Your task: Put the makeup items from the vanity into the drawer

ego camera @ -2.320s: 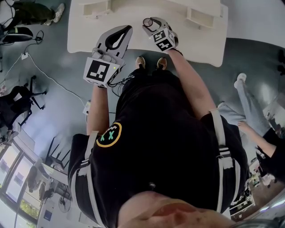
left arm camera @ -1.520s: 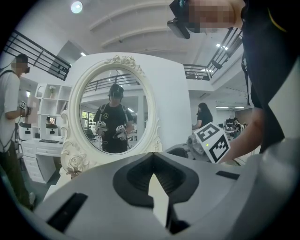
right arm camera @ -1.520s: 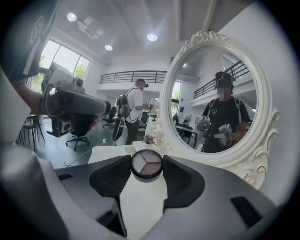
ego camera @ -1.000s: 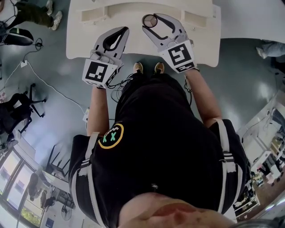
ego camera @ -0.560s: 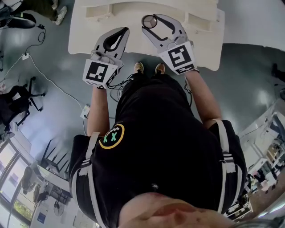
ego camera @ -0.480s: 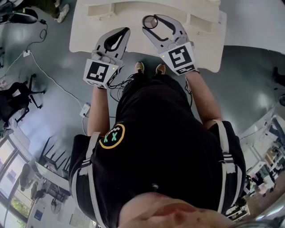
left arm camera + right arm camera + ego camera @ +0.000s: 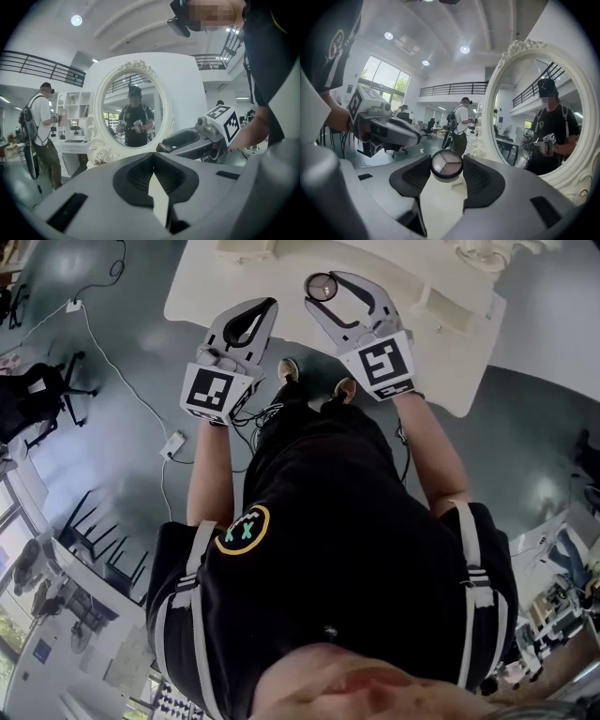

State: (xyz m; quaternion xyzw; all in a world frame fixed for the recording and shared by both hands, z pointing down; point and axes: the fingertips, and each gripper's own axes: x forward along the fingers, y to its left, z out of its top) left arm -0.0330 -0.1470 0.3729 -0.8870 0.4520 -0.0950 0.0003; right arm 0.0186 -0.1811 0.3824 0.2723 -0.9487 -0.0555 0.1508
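My right gripper (image 7: 325, 287) is shut on a small round compact (image 7: 446, 165) with a clear lid and pinkish powder wedges. It holds the compact above the cream vanity top (image 7: 441, 352), in front of the oval white-framed mirror (image 7: 543, 126). My left gripper (image 7: 270, 304) hangs beside it on the left over the vanity's front edge. Its jaws are shut, tips (image 7: 153, 155) touching, with nothing between them. The left gripper view faces the mirror (image 7: 132, 110), which reflects the person and both grippers.
Small raised shelf boxes (image 7: 439, 304) stand on the vanity's back right. On the grey floor a white cable leads to a power strip (image 7: 172, 444), and black chairs (image 7: 37, 395) stand at the left. A person in a white shirt (image 7: 42, 122) stands beyond the vanity.
Both grippers have shifted a little sideways and turned over the vanity top. The compact stays in the right jaws. The head view has swung, so the vanity now lies slanted and further right.
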